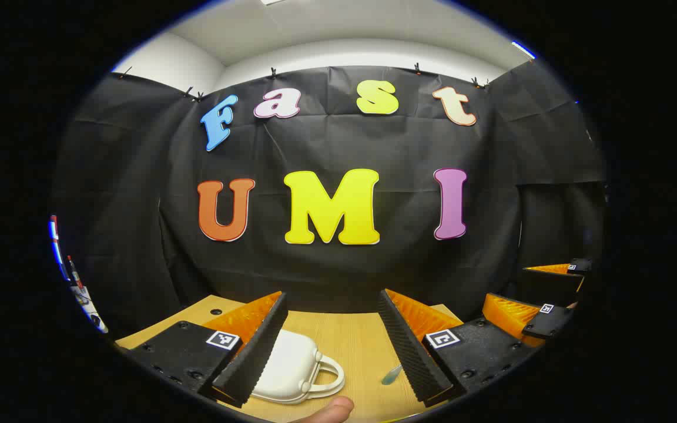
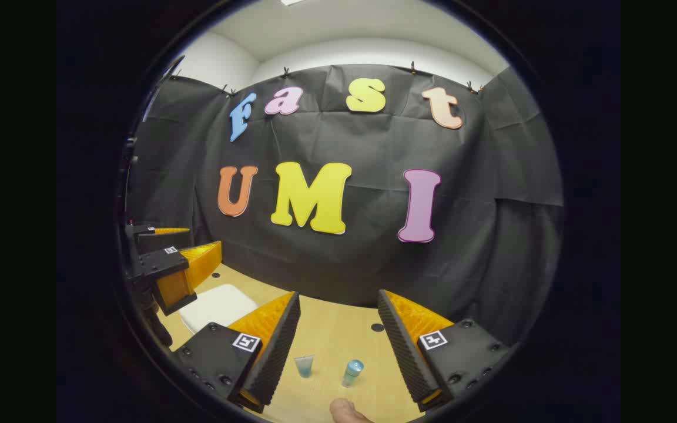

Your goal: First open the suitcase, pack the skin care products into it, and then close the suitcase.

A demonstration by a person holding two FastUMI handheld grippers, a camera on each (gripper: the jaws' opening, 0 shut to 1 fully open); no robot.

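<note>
Left gripper [image 1: 332, 346] at bottom centre, jaws wide apart, nothing between them. White suitcase [image 1: 291, 370] closed, flat on wooden tabletop [image 1: 350, 341], lower left of centre, handle toward right. Small blue-green tube [image 1: 391, 374] beside right finger. Right gripper [image 1: 541, 294] at lower right edge.

A small white suitcase [image 1: 291, 367] lies flat and closed on the tabletop [image 1: 350, 341] at the lower centre-left of the left gripper view, its looped handle facing right; in the right gripper view, at the bottom centre, a pale teal tube [image 2: 304, 365] and a teal-capped bottle [image 2: 351, 372] stand near each other, apart.
</note>
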